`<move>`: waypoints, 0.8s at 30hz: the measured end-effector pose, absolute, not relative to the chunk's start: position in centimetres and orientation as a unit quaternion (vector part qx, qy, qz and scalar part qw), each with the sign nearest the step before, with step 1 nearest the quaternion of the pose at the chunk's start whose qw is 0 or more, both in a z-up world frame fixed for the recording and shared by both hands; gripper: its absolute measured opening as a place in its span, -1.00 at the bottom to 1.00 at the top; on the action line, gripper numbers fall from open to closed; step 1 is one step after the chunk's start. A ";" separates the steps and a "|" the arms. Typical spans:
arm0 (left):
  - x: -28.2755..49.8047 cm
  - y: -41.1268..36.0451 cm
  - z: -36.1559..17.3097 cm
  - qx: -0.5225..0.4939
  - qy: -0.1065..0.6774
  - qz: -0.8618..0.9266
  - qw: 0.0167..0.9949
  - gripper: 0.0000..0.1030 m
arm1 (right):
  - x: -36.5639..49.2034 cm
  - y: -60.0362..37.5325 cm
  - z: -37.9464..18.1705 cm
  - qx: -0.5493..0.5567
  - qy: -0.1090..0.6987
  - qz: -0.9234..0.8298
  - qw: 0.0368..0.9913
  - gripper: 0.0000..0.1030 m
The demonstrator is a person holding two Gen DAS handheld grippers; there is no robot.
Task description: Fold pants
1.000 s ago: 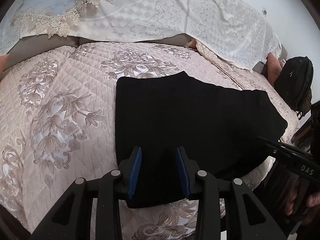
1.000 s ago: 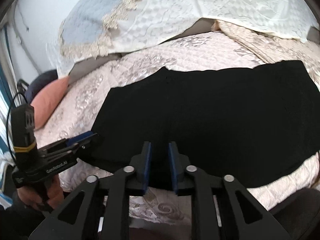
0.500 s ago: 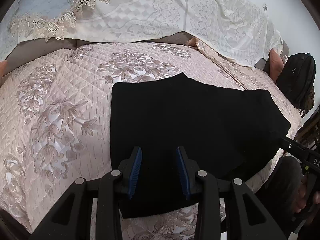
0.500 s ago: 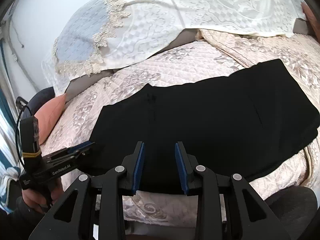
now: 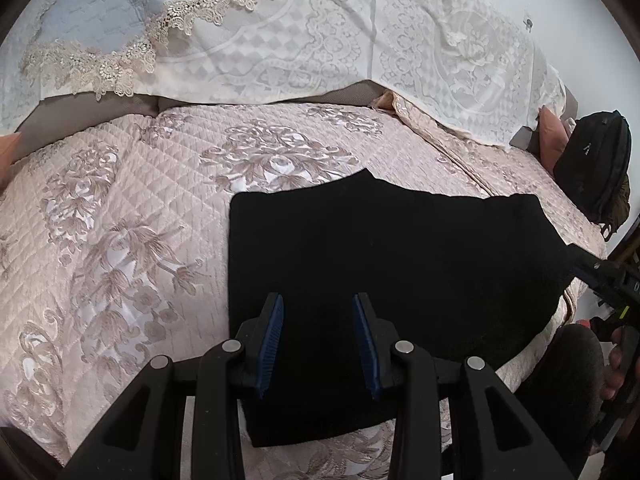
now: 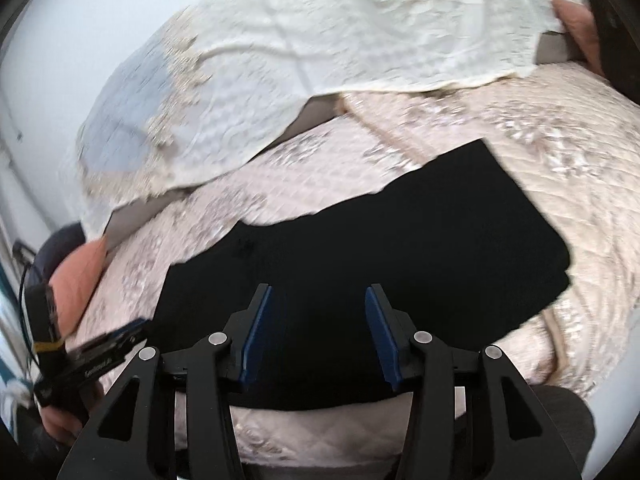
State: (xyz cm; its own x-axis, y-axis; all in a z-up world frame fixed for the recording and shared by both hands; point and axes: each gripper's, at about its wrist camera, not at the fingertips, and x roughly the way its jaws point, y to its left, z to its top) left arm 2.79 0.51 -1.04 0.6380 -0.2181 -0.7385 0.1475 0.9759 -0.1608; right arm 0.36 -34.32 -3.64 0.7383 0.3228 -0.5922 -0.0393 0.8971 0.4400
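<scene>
Black pants lie folded into a flat rectangle on the quilted bed. My left gripper hovers over their near left corner, open, with nothing pinched between its blue pads. My right gripper hangs above the near edge of the pants; its jaws are opening and the cloth lies flat below them, not pressed by the pads. Each gripper also shows in the other view: the right gripper off the pants' right end, the left gripper at their left end. The right wrist view is blurred.
A lace cover drapes the pillows at the back. A black backpack and a salmon cushion sit at the bed's far right; another salmon cushion lies at the left. The bed's front edge runs just below the pants.
The right gripper's jaws have spread from nearly shut to wide, and it has drawn away to the right and rolled. The left gripper has stayed in place, at the same opening.
</scene>
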 end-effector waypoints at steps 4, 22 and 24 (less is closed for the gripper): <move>3.2 0.8 -0.5 -0.039 0.406 -0.090 0.909 -0.26 | -0.1 -37.0 -3.6 0.218 0.340 0.068 0.912 -0.06; 2.8 -2.1 0.1 -0.014 0.405 -0.114 0.907 -0.26 | -1.3 -44.5 -7.1 0.307 0.368 -0.023 0.878 0.01; 2.8 -2.3 0.0 -0.011 0.406 -0.114 0.907 -0.26 | -1.2 -45.4 -7.9 0.337 0.372 -0.022 0.865 0.10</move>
State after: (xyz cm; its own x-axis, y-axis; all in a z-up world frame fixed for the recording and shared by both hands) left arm 2.82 -2.29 -0.04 0.6439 -0.2167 -0.7338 0.1984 0.9735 -0.1134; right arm -1.21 -45.39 -7.90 0.7229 0.2121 -0.6576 0.2888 0.7719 0.5664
